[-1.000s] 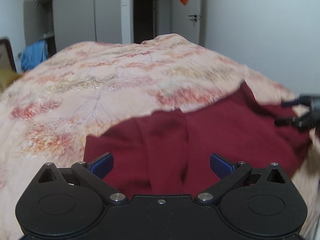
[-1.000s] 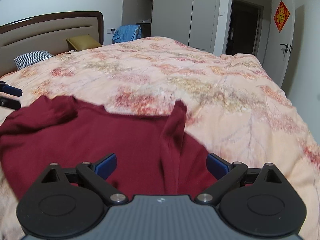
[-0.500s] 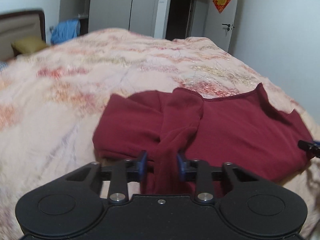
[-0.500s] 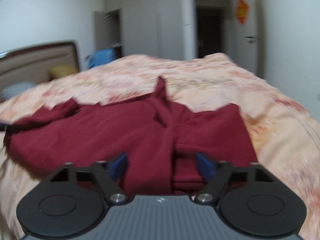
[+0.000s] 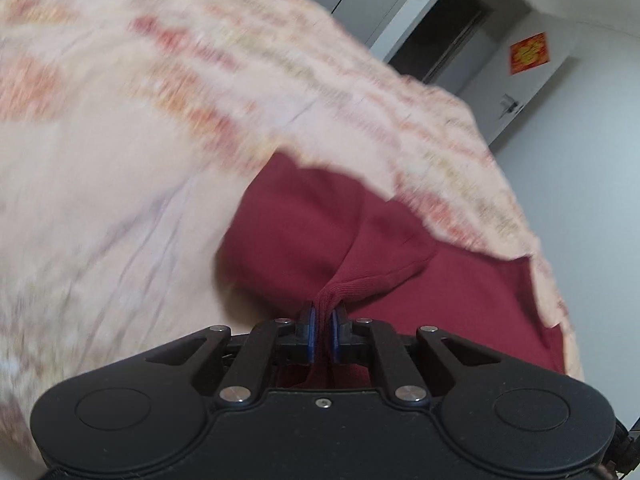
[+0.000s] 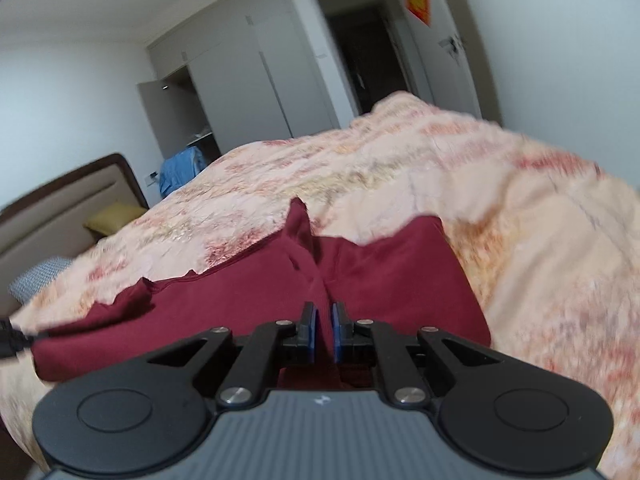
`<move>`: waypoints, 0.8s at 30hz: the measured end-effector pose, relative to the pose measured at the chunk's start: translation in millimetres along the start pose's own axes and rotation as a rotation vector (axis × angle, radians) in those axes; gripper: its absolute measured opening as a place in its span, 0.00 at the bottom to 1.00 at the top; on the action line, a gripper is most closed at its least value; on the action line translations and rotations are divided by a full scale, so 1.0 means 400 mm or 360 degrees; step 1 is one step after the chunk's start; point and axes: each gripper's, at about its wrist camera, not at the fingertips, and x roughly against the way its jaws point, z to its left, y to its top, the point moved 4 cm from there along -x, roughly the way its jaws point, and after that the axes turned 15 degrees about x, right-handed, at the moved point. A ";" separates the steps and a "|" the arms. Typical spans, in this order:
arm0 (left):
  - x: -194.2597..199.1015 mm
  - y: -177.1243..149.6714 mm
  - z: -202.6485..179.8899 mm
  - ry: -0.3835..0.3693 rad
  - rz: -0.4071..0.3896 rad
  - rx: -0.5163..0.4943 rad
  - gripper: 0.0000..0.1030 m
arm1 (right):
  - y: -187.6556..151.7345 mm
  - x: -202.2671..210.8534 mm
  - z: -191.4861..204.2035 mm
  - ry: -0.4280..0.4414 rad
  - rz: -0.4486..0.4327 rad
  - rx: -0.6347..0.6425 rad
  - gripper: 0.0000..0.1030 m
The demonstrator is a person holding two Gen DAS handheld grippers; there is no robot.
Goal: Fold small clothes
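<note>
Dark red garment (image 5: 460,292) lies spread on the near part of the floral bedspread (image 5: 120,160). Left gripper (image 5: 323,322): jaws clamped together, pinching a ribbed fold of the garment. Right gripper (image 6: 323,322): jaws likewise pressed tight on a raised ridge of the same cloth (image 6: 240,300). Both views tilted and blurred.

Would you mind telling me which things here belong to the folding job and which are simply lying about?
In the job:
- dark red garment, lying on the bed
- left gripper, jaws shut on its ribbed edge
- right gripper, jaws shut on a fold of it

Lying about:
- floral quilt
- yellow pillow
- checked pillow
- blue cloth by the wardrobe
</note>
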 end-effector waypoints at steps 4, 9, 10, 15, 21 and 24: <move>-0.004 -0.023 0.042 -0.0080 0.0027 0.0049 0.08 | -0.049 -0.005 0.005 -0.0018 0.0063 0.0009 0.08; 0.012 -0.030 0.046 -0.0149 0.0059 0.0004 0.34 | -0.073 0.003 0.010 0.0026 0.0063 0.0027 0.09; 0.019 -0.036 0.046 -0.0179 0.0070 -0.0008 0.44 | -0.074 0.004 0.013 0.0047 0.0065 0.0033 0.10; 0.041 -0.084 0.060 -0.0245 0.0094 -0.0145 0.59 | -0.086 0.029 0.015 0.0121 0.0044 0.0016 0.30; 0.044 -0.107 0.071 -0.0251 0.0023 -0.0313 0.29 | -0.108 0.054 0.030 0.0143 0.0054 0.0076 0.34; 0.054 -0.104 0.071 -0.0276 -0.0010 -0.0320 0.09 | -0.105 0.056 0.040 0.0139 0.0053 0.0113 0.24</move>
